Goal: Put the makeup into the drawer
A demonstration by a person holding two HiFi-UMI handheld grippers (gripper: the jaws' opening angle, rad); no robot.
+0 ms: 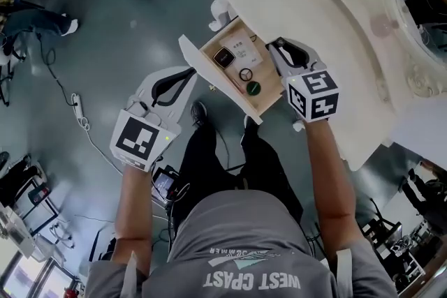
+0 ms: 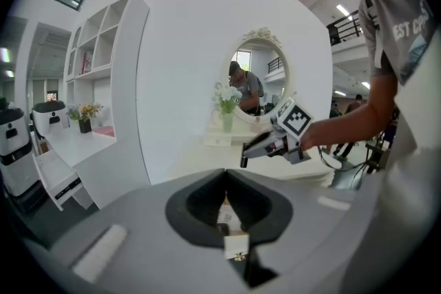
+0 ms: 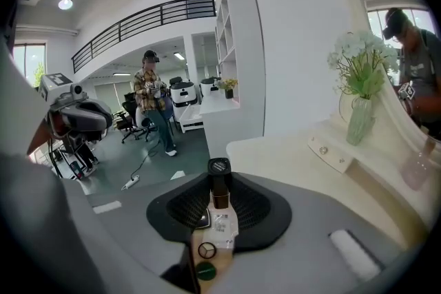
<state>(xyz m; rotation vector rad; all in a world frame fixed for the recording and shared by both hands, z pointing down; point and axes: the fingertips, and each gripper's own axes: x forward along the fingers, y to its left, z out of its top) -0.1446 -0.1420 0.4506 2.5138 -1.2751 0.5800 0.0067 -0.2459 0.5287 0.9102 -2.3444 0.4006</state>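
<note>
My right gripper (image 1: 281, 51) is closed down narrow on a small makeup bottle (image 3: 219, 184). The bottle has a dark body and a black cap, and it stands along the jaws with the cap out toward their tips. I hold it over the open drawer (image 1: 211, 77), at the end where the drawer meets the near edge of the vanity table (image 1: 314, 24). The drawer juts out from that near edge, close to its left corner.

Looking down past the bottle, I see four things already lying on the drawer's wooden floor:
- a white card (image 1: 242, 50) towards the table's edge
- a dark compact (image 1: 223, 57) with an orange rim beside the card
- a small round pot (image 1: 245, 74) with a ring on its lid
- a green round lid (image 1: 253, 88) nearest the drawer's white front panel

My left gripper (image 1: 190, 72) has its jaws drawn together at the tips, and nothing shows between them. It sits off the table, beyond the near edge, just beside the left end of the drawer's front panel. I cannot tell whether it touches the panel. Through the slit behind the tips I see only a sliver of the drawer's contents.

A vase of pale flowers (image 3: 360, 113) stands at the far edge of the table, in front of the ornate mirror (image 2: 258, 79).
</note>
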